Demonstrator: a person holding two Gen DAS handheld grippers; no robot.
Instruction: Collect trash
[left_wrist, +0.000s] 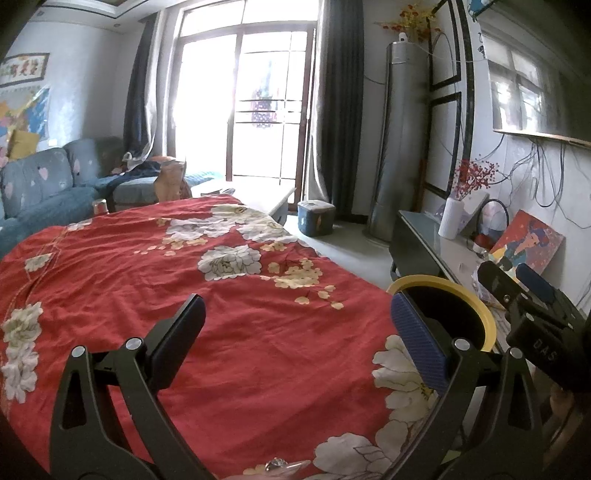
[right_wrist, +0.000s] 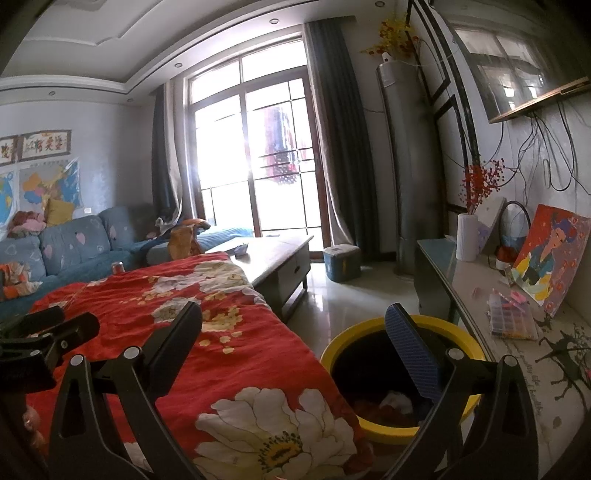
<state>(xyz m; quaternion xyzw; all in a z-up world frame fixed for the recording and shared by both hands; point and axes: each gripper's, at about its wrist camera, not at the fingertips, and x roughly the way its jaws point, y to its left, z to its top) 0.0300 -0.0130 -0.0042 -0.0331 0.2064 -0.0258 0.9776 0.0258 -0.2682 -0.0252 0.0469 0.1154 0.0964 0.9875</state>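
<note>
You have one yellow-rimmed bin (right_wrist: 400, 373) just right of your right claw's fingers, and one red flowered cloth (left_wrist: 207, 295) spread ahead of both claws. Beyond the cloth you can count one can (right_wrist: 117, 266), one blue sofa (right_wrist: 74, 243) and one coffee table (right_wrist: 273, 258). On the counter off to the right stand one white vase (right_wrist: 467, 236) and one painting (right_wrist: 550, 258)

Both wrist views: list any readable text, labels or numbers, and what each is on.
"DAS": on the body of the right gripper, seen in the left wrist view.
Framed wall hanging: large characters, too blurred to read.
Wall maps: any labels too small to read.
Patterned cabinet top: a line of script, too small to read.
Nothing else legible in either view.
</note>
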